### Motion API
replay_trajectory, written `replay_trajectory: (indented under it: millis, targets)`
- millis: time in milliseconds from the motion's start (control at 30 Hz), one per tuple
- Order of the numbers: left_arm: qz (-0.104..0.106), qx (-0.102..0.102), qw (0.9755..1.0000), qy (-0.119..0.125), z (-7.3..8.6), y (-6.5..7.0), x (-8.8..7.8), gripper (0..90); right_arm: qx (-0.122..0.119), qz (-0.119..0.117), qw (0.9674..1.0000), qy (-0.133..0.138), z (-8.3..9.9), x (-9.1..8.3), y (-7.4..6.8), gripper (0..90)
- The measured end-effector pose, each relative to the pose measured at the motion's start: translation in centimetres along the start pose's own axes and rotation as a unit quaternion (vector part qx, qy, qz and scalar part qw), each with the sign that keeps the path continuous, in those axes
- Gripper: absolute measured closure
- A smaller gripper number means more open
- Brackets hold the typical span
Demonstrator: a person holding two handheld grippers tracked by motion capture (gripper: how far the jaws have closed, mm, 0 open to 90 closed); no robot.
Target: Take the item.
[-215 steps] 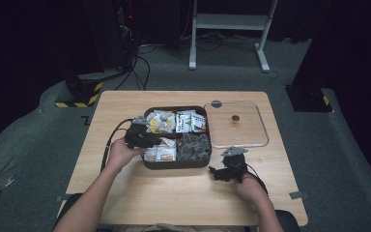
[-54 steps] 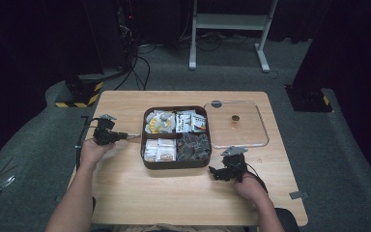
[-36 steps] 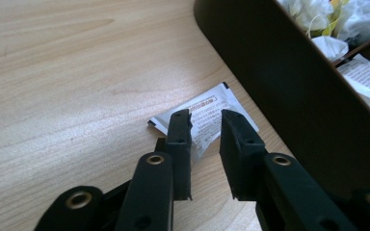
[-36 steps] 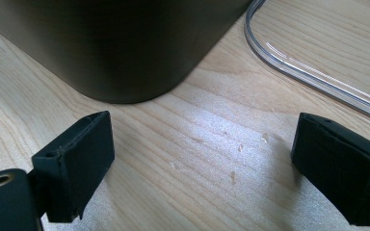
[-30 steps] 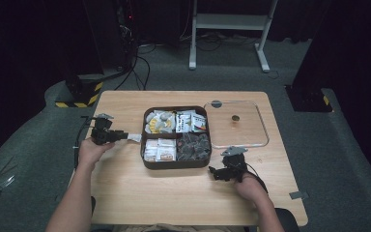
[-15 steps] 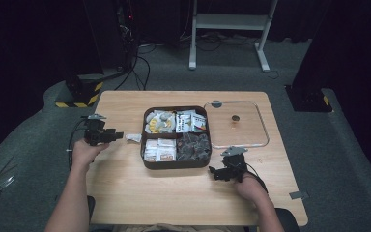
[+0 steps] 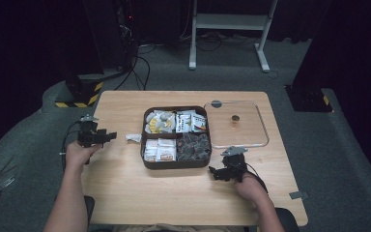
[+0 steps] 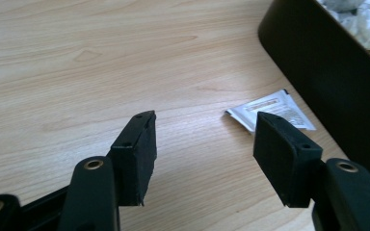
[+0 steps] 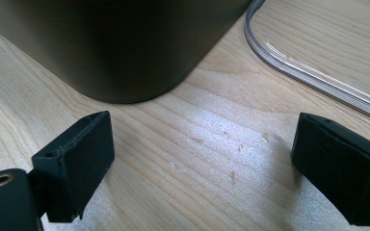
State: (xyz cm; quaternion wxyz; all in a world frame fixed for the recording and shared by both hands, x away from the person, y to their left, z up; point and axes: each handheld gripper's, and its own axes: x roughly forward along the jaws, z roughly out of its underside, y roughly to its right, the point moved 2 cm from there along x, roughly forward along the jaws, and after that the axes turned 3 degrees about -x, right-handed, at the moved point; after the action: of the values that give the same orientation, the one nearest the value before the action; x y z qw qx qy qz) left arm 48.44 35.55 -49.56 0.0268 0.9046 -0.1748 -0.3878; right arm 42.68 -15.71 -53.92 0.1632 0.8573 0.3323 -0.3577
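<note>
A dark four-compartment tray of packets stands mid-table. A small white sachet lies flat on the wood just left of it, seen close in the left gripper view as a white sachet beside the tray wall. My left gripper hovers at the table's left, jaws pointing toward the sachet; they have just been opening and nothing is between them. My right gripper rests by the tray's front right corner, open and empty.
A clear lid with a small round knob lies flat to the right of the tray; its rim runs close to my right gripper. Black stands, cables and a white frame stand on the floor beyond the table's far edge.
My left gripper let go of the sachet beside the tray, then drew back to the left with its jaws spreading. The right gripper has stayed where it was.
</note>
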Motion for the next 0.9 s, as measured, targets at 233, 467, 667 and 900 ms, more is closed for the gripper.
replay_trajectory:
  millis: [233, 467, 667, 900]
  targets:
    - [-0.022, -0.012, 0.9996, -0.010, 0.9, -1.0, 0.5, 36.0, 0.000, 0.000, 1.0000, 0.000, 0.0, 0.0, 0.0, 7.8]
    - [-0.034, -0.022, 0.9987, -0.033, 1.8, -1.8, 1.3, 32.1, 0.000, 0.000, 1.0000, 0.000, 0.0, 0.0, 0.0, 7.8]
    - [-0.041, 0.003, 0.9983, -0.042, 2.2, -2.1, 1.9, 27.4, 0.000, 0.000, 1.0000, 0.000, 0.0, 0.0, 0.0, 7.8]
    - [-0.047, 0.035, 0.9981, -0.016, 2.8, -1.8, 2.4, 20.7, 0.000, 0.000, 1.0000, 0.000, 0.0, 0.0, 0.0, 7.8]
